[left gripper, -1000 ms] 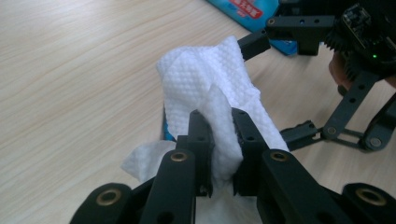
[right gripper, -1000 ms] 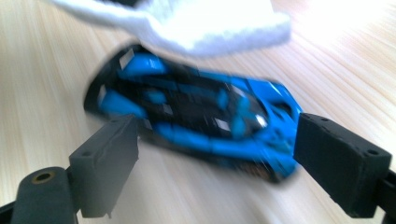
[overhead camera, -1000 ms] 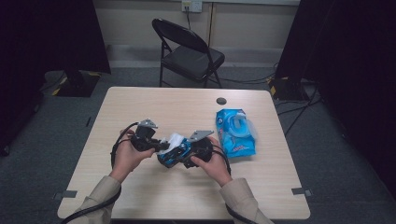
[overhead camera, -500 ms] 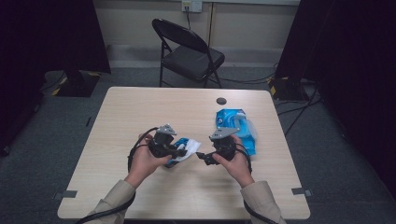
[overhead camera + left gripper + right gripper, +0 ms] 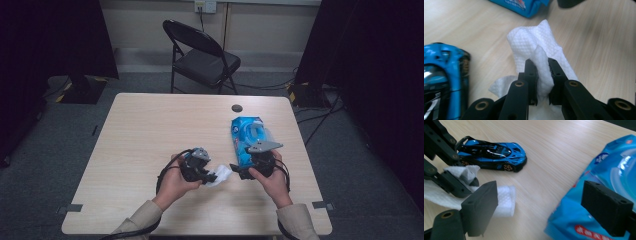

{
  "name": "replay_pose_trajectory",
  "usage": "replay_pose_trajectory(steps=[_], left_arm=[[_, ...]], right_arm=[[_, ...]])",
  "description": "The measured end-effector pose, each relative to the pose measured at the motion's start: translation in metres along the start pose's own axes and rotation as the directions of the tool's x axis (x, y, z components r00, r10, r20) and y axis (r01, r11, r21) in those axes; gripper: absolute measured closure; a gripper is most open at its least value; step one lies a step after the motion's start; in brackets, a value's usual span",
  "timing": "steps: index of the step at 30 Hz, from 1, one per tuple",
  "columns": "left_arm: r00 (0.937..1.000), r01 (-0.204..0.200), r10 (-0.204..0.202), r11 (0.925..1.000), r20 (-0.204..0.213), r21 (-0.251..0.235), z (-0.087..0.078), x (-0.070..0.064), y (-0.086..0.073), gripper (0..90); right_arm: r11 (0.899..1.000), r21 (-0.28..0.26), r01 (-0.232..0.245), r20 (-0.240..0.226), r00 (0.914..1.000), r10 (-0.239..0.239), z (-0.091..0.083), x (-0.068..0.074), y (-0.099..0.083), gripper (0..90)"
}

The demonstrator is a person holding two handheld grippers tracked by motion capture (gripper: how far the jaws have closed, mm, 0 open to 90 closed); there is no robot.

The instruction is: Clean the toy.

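The work in hand appears to be wiping the toy car (image 5: 492, 156) with a wet wipe (image 5: 534, 47). As far as the pictures show, one wipe is out of the blue wipe pack (image 5: 250, 137) and gripped; no contact between wipe and car is visible, so the wiping itself is judged to remain.

Left claw (image 5: 541, 68): pressed together, pinching a fold of the white wipe. The wipe bunches up above the jaw tips and a loose flap trails below them toward the surface (image 5: 150, 130). In the high view this claw (image 5: 212, 175) sits near the front middle of the surface with the wipe (image 5: 222, 175) projecting toward the other hand.

Right claw (image 5: 539, 202): spread wide and holding nothing. Its jaws straddle bare surface, with one jaw over the edge of the pack (image 5: 599, 182) and the other just above the free end of the wipe (image 5: 504, 200).

The car lies on its wheels on the surface, beside the left claw. In the left gripper view it (image 5: 445, 75) is at the left edge, apart from the wipe. From the right claw it lies farther off, beyond the wipe.
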State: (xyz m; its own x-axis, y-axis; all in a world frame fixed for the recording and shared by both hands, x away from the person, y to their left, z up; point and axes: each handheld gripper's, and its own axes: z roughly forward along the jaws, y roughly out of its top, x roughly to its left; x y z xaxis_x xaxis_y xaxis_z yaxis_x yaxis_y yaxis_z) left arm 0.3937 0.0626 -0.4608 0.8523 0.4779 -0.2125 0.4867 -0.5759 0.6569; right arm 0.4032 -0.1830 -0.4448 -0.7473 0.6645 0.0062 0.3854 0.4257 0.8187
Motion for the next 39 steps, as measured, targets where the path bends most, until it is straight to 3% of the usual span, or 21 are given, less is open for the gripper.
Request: replay_pose_trajectory(steps=[5,7,12,14,16,19,20,22,23,24,31,35,39], left_arm=[[0.9997,-0.015,0.014,0.9997,0.021,0.021,0.023,-0.007,-0.001,79.9],[0.9992,-0.038,0.038,0.9990,0.015,0.023,0.030,-0.008,0.000,77.9],[0.9978,-0.064,0.064,0.9980,0.021,0.005,0.035,-0.012,0.006,60.1],[0.9961,-0.088,0.088,0.9961,0.004,-0.011,0.031,-0.012,0.008,49.9],[0.9968,-0.079,0.079,0.9966,0.009,-0.023,0.025,-0.010,0.011,49.4],[0.9968,-0.077,0.076,0.9960,-0.023,-0.045,0.014,-0.003,0.013,43.4],[0.9984,-0.050,0.048,0.9972,-0.031,-0.055,0.010,0.001,0.013,38.9],[0.9985,-0.028,0.024,0.9963,-0.049,-0.081,0.002,0.010,0.012,31.6],[0.9985,-0.028,0.024,0.9963,-0.049,-0.081,0.002,0.010,0.012,30.7],[0.9978,-0.004,-0.001,0.9964,-0.066,-0.085,-0.006,0.020,0.009,29.6],[0.9851,0.036,-0.048,0.9966,-0.165,-0.074,-0.022,0.050,0.003,22.1],[0.9779,0.052,-0.064,0.9966,-0.199,-0.063,-0.022,0.061,0.002,18.2],[0.9749,0.052,-0.057,0.9983,-0.215,-0.029,-0.017,0.073,0.003,16.1]], right_arm=[[1.000,-0.017,-0.019,0.007,0.9998,0.019,-0.010,-0.002,-0.011,13.5],[1.000,-0.012,-0.016,0.010,0.9998,0.016,-0.012,-0.001,-0.014,13.6],[1.000,-0.016,-0.010,-0.009,0.9999,0.010,-0.013,0.003,-0.024,13.6],[1.000,-0.013,0.002,-0.031,0.9995,-0.002,-0.012,0.007,-0.026,13.5],[1.000,-0.010,0.015,-0.042,0.9990,-0.015,-0.010,0.011,-0.026,13.6],[0.999,-0.002,0.035,-0.064,0.9973,-0.035,-0.004,0.019,-0.028,13.6],[0.999,0.009,0.044,-0.062,0.9972,-0.043,-0.002,0.022,-0.030,13.6],[0.992,0.073,0.099,-0.053,0.9940,-0.095,0.006,0.028,-0.036,13.6],[0.992,0.073,0.099,-0.053,0.9940,-0.095,0.006,0.028,-0.036,13.6],[0.985,0.116,0.124,-0.066,0.9910,-0.117,0.012,0.032,-0.043,13.6],[0.992,0.095,0.082,-0.106,0.9917,-0.072,0.019,0.035,-0.046,13.7],[0.993,0.092,0.078,-0.111,0.9915,-0.067,0.020,0.036,-0.044,13.6],[0.994,0.087,0.070,-0.111,0.9920,-0.060,0.022,0.035,-0.044,13.7]])
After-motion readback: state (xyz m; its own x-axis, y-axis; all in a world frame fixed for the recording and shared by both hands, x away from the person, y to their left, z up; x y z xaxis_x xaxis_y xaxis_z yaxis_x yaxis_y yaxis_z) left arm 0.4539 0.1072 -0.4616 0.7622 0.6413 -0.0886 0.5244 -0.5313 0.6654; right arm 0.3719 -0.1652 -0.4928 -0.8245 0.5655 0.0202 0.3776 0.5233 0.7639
